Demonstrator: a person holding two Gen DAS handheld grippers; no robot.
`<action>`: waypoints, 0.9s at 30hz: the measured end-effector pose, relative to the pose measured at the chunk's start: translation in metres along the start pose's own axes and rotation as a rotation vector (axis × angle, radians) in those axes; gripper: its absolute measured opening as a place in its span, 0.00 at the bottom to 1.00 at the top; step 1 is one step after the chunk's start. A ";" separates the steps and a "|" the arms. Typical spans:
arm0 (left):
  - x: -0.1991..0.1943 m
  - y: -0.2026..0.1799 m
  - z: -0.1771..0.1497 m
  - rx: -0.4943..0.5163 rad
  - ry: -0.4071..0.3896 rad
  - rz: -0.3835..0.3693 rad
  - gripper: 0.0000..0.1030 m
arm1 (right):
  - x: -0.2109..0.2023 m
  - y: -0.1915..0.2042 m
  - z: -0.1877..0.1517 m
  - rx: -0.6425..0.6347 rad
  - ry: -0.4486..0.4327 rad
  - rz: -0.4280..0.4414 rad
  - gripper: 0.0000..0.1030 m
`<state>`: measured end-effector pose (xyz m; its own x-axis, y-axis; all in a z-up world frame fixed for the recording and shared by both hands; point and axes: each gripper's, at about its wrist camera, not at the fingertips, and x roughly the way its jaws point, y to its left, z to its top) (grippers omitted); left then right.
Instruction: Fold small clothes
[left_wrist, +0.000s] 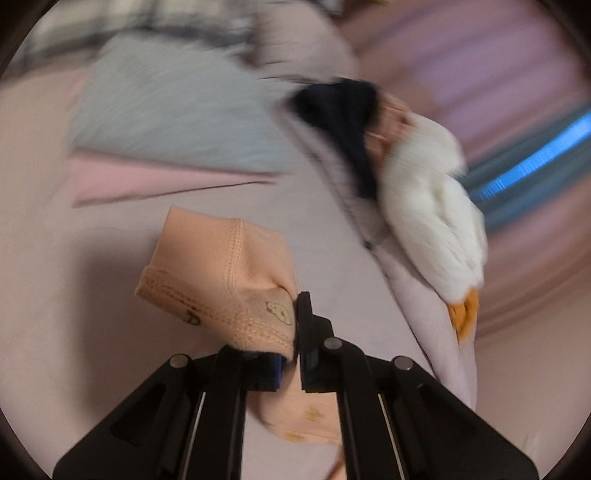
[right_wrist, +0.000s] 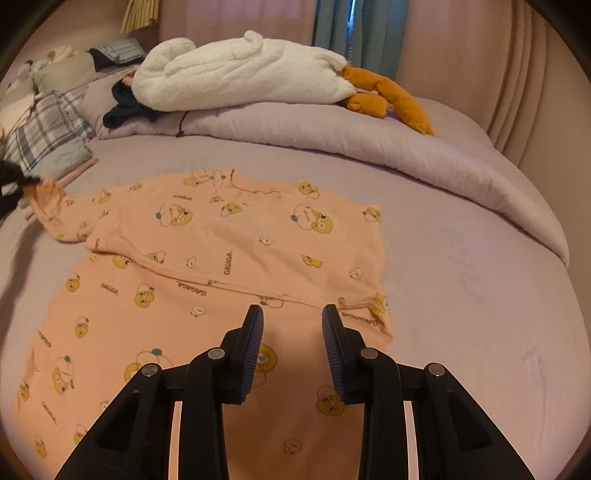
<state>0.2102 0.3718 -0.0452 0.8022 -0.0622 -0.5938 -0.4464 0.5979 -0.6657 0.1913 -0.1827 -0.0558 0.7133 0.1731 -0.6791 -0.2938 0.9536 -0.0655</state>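
Note:
A peach child's shirt (right_wrist: 236, 258) printed with yellow cartoon faces lies spread on the lilac bed sheet (right_wrist: 480, 295), one sleeve folded across its body. My left gripper (left_wrist: 297, 306) is shut on the cuff of the other sleeve (left_wrist: 221, 280) and holds it lifted off the sheet. In the right wrist view that gripper (right_wrist: 14, 184) shows at the far left edge with the sleeve (right_wrist: 55, 210) trailing from it. My right gripper (right_wrist: 291, 314) hovers open over the shirt's near hem, and no cloth is between its fingers.
A white plush goose (right_wrist: 236, 77) with orange feet lies on a rolled lilac duvet (right_wrist: 332, 136) behind the shirt. A dark garment (right_wrist: 125, 103) sits beside it. Plaid pillows (right_wrist: 48, 129) and folded cloth (left_wrist: 166, 118) are at the left. Curtains hang at the back.

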 end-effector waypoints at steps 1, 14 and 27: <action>-0.004 -0.025 -0.005 0.062 0.001 -0.022 0.03 | -0.002 -0.001 -0.001 0.004 -0.004 0.005 0.32; 0.034 -0.270 -0.198 0.636 0.235 -0.200 0.04 | -0.040 -0.055 -0.035 0.180 -0.052 0.031 0.32; 0.092 -0.287 -0.354 0.978 0.484 -0.116 0.65 | -0.042 -0.099 -0.067 0.365 -0.019 0.079 0.32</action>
<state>0.2714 -0.0882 -0.0688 0.4833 -0.3384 -0.8074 0.3004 0.9304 -0.2101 0.1476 -0.3013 -0.0698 0.7101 0.2513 -0.6578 -0.1049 0.9615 0.2541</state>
